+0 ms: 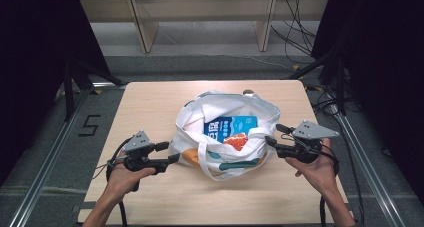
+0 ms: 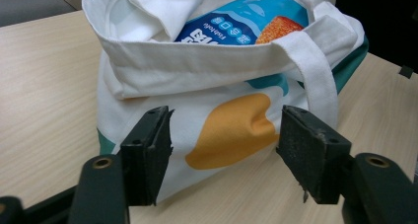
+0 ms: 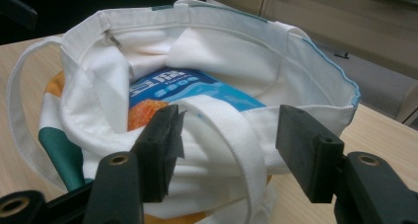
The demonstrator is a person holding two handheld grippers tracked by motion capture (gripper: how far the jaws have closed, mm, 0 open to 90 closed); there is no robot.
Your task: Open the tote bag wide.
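Flanking a white tote bag (image 1: 225, 137) on the bench (image 1: 150, 107), left gripper (image 1: 174, 158) and right gripper (image 1: 270, 141) both spread wide, blue packet (image 1: 231, 127) inside, strap (image 3: 231, 135) between right jaws.

Two black handheld grippers, the left gripper (image 1: 170, 152) and right gripper (image 1: 274, 135), each topped by a grey three-cornered plate behind its fingers (image 2: 148, 152), with brass-ringed screw holes below the rectangular pads and black cables trailing from the handles.
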